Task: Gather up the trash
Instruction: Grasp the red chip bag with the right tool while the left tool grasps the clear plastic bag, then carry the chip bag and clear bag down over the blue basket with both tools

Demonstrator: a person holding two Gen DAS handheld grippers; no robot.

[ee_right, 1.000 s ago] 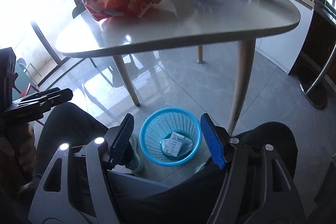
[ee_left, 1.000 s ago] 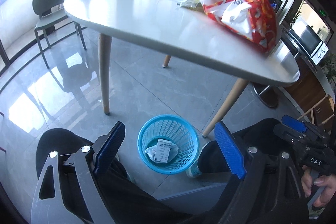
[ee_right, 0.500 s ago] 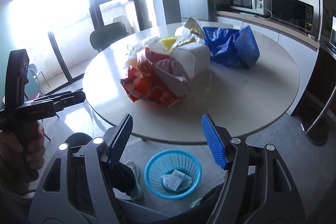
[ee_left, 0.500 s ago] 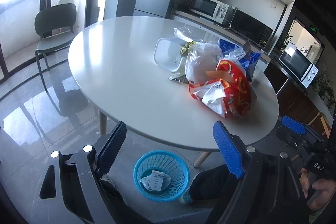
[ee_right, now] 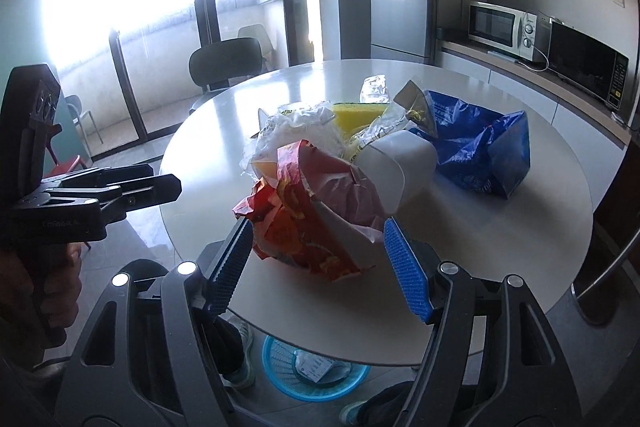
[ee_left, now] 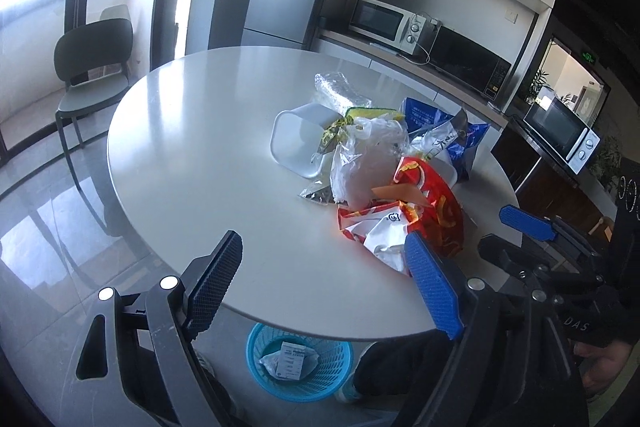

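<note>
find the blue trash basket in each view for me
Left wrist view: the blue trash basket sits bottom centre, on the floor under the near table edge.
Right wrist view: the basket is bottom centre, partly hidden by the table edge.
Shared landmark: the red snack bag on the table.

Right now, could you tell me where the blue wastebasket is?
The blue wastebasket stands on the floor under the near edge of the round table, low in both wrist views, beside the person's shoe, with paper already inside.
</note>
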